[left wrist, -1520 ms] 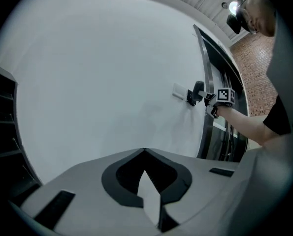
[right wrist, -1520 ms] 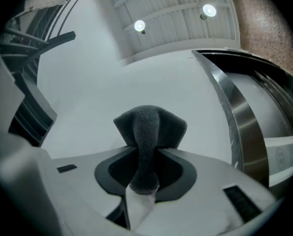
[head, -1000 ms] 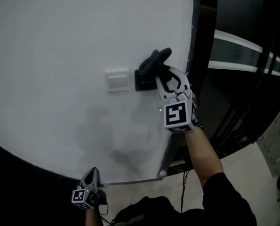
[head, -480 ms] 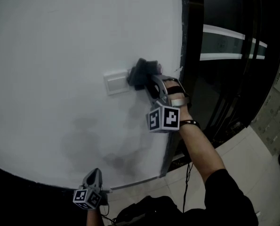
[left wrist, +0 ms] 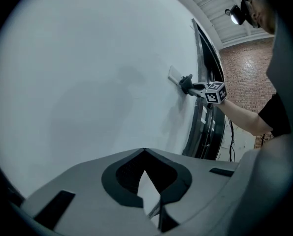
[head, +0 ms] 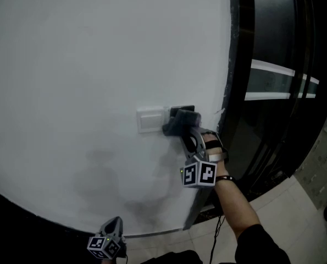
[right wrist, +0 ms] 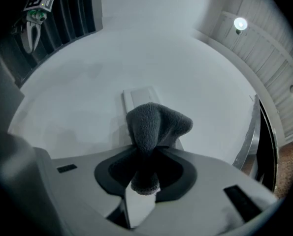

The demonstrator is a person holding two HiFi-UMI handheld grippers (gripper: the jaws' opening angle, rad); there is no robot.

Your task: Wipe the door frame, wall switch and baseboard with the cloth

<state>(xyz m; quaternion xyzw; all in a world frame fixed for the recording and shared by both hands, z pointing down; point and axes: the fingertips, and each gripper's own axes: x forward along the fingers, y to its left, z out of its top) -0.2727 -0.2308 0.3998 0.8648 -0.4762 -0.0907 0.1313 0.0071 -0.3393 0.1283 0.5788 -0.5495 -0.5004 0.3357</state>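
Observation:
A white wall switch point(head: 151, 120) sits on the white wall, with a dark plate point(head: 184, 111) right beside it. My right gripper point(head: 181, 127) is shut on a dark grey cloth point(head: 179, 124) and presses it against the wall over the dark plate's lower half, touching the switch's right edge. In the right gripper view the cloth point(right wrist: 153, 127) bulges out of the jaws in front of the switch point(right wrist: 141, 98). My left gripper point(head: 111, 225) hangs low by the dark baseboard point(head: 26, 209), its jaws shut and empty. The dark door frame point(head: 238, 92) runs up just right of the cloth.
Beyond the frame is a dark door point(head: 284, 92) with a pale horizontal stripe. A metal strip point(head: 201, 202) runs down the wall corner to a light tiled floor point(head: 287, 213), where a cable point(head: 214, 232) lies. The left gripper view shows the right gripper point(left wrist: 194, 86) far off.
The right gripper has slid the cloth over the dark plate, leftward to the white switch's edge, and now holds it lower on the plate. The left gripper stays low.

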